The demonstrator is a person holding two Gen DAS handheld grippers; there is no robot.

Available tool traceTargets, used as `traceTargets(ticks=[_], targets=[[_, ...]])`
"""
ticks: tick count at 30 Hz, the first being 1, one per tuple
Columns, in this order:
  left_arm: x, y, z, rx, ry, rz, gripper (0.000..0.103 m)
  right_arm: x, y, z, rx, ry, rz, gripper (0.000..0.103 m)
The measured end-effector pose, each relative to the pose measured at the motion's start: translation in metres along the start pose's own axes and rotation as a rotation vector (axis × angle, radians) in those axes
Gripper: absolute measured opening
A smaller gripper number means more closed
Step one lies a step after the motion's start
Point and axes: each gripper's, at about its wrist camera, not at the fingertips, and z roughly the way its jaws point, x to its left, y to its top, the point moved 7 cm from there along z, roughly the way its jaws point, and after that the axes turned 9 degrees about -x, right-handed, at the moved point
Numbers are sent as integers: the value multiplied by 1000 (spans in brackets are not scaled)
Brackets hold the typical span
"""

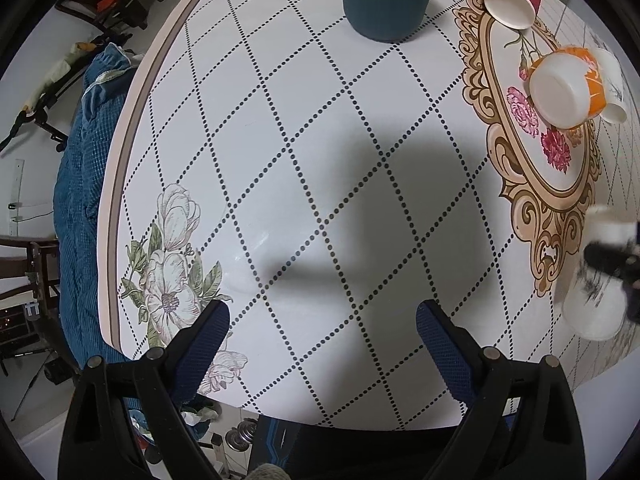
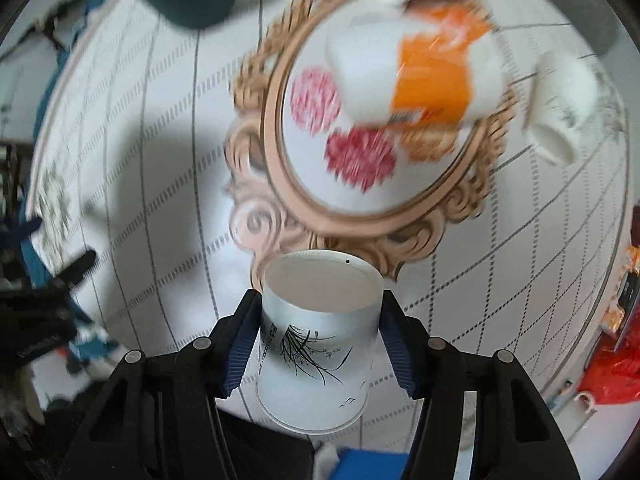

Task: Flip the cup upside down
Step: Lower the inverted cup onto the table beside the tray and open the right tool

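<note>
Right gripper (image 2: pixel 320 320) clamps the white paper cup with black grass print (image 2: pixel 316 344), blue-padded fingers (image 2: pixel 240 344) pressed to both sides, its closed base facing the camera, held above the near edge of the round white patterned table (image 2: pixel 140 160). Left gripper (image 1: pixel 322 320) hovers with fingers spread apart, holding nothing, over the near-left edge. An orange-and-white paper cup (image 1: pixel 564 88) lies tipped on the ornate medallion.

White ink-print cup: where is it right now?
Right wrist view, bottom centre: the white ink-print cup is clamped in the right gripper, base facing the camera, near the ornate frame print. Left view shows it blurred at far right.
</note>
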Motion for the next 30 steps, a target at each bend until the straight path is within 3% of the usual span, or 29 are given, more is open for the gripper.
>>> traceTargets(ticks=[3,7,10,14,19,30], targets=[[-3,5,2,5,-4,1,96,-7,11,-24,-179,-20,67,61],[-7,12,4,4,-1,8,96,-15,11,-26,-382,-48,128,61],[-9,16,5,3,6,15,96,-7,0,-11,-502,-71,138,61],[-10,14,3,-2,12,31,96,-2,-20,10,-586,-80,151,61],[-16,15,5,0,12,51,96,1,-39,32,-636,-87,142,61],[-38,5,-1,-24,-9,113,96,5,-75,43,-583,-85,169,62]])
